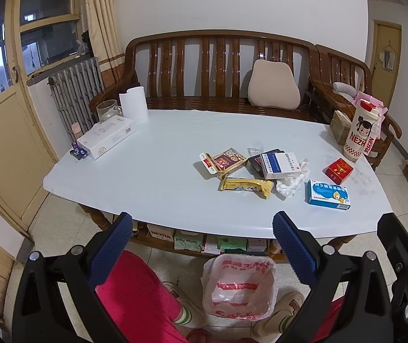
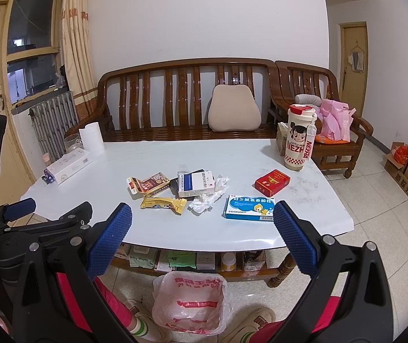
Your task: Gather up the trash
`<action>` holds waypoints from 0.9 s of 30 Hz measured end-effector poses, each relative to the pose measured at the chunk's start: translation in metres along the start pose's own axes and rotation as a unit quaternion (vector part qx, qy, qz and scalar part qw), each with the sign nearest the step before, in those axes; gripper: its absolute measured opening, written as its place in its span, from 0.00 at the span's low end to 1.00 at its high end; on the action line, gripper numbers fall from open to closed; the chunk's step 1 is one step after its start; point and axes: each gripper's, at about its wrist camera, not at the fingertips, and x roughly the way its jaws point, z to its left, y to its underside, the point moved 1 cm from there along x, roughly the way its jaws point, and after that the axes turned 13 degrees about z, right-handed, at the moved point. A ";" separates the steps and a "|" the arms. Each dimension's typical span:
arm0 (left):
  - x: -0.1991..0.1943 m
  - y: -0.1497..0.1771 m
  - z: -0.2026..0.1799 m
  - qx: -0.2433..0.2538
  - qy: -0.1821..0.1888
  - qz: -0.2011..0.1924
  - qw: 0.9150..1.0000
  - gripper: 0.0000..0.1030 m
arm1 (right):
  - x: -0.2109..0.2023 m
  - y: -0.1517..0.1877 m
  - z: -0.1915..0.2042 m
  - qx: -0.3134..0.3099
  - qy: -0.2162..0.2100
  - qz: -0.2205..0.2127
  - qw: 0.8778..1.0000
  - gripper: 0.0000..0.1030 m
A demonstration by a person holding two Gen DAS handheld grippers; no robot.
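Trash lies on the white table: a yellow wrapper, crumpled tissue, a torn snack packet, a white-blue box, a blue medicine box and a red box. A bin lined with a plastic bag stands on the floor between my feet. My left gripper and right gripper are open and empty, held before the table's near edge.
A Nezha tumbler stands at the table's far right. A white box, paper roll and glass jar are at the far left. A wooden bench stands behind the table. Packets fill the shelf under the table.
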 end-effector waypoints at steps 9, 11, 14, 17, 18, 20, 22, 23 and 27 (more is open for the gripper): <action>0.012 -0.015 0.002 0.041 0.002 0.016 0.999 0.93 | 0.008 -0.008 -0.017 -0.007 -0.049 -0.013 0.999 0.94; 0.017 -0.025 0.003 0.055 0.010 0.025 0.998 0.93 | 0.011 -0.012 -0.028 -0.008 -0.067 -0.024 0.997 0.94; 0.027 -0.047 0.010 0.074 0.030 0.054 0.995 0.93 | 0.021 -0.024 -0.045 -0.021 -0.096 -0.023 0.995 0.94; 0.037 -0.073 0.011 0.110 0.038 0.082 0.990 0.93 | 0.036 -0.046 -0.056 -0.061 -0.078 0.018 0.995 0.94; 0.040 -0.080 0.012 0.120 0.037 0.089 0.988 0.93 | 0.040 -0.054 -0.059 -0.074 -0.063 0.025 0.995 0.94; 0.047 -0.098 0.010 0.142 0.028 0.098 0.985 0.93 | 0.049 -0.065 -0.065 -0.103 -0.045 0.038 0.993 0.94; 0.054 -0.113 0.006 0.164 0.018 0.106 0.981 0.93 | 0.059 -0.077 -0.072 -0.122 -0.032 0.048 0.991 0.94; 0.058 -0.120 0.003 0.174 0.019 0.113 0.978 0.93 | 0.064 -0.082 -0.074 -0.132 -0.040 0.057 0.989 0.94; 0.080 -0.140 -0.007 0.203 0.041 0.154 0.966 0.93 | 0.091 -0.097 -0.077 -0.179 -0.060 0.103 0.977 0.94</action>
